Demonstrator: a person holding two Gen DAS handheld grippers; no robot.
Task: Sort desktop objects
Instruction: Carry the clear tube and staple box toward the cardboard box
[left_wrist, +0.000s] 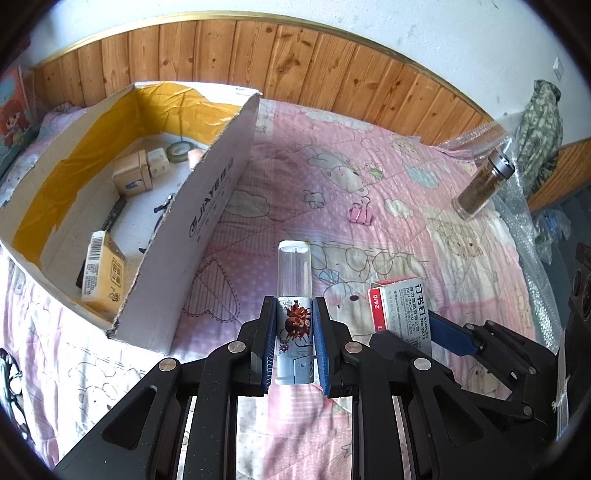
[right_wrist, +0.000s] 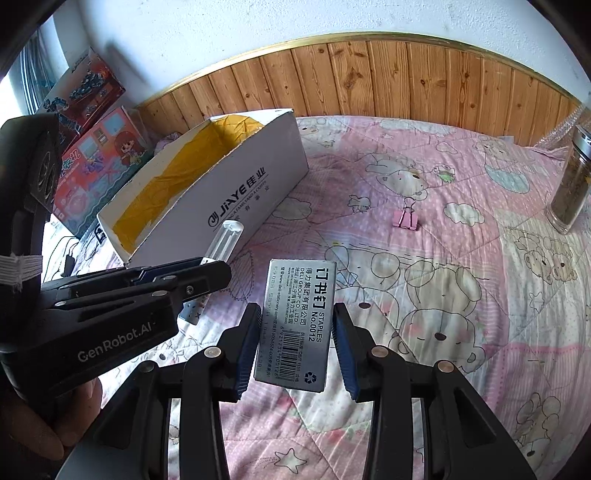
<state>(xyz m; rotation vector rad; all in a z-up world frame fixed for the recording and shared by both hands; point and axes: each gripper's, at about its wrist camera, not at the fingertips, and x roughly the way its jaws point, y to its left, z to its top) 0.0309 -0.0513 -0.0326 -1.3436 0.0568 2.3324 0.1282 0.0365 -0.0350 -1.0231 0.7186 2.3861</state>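
Note:
My left gripper is shut on a small tube with a clear cap and a cartoon label, held above the pink quilt. The grey staples box sits between the blue pads of my right gripper, which is shut on it. In the left wrist view the same staples box and right gripper show at lower right. The left gripper with the tube appears at left in the right wrist view. A white cardboard box with yellow lining stands to the left.
Inside the cardboard box lie a tissue pack, small cartons and a tape roll. A pink binder clip lies on the quilt. A glass jar stands at right. Toy boxes lean by the wall.

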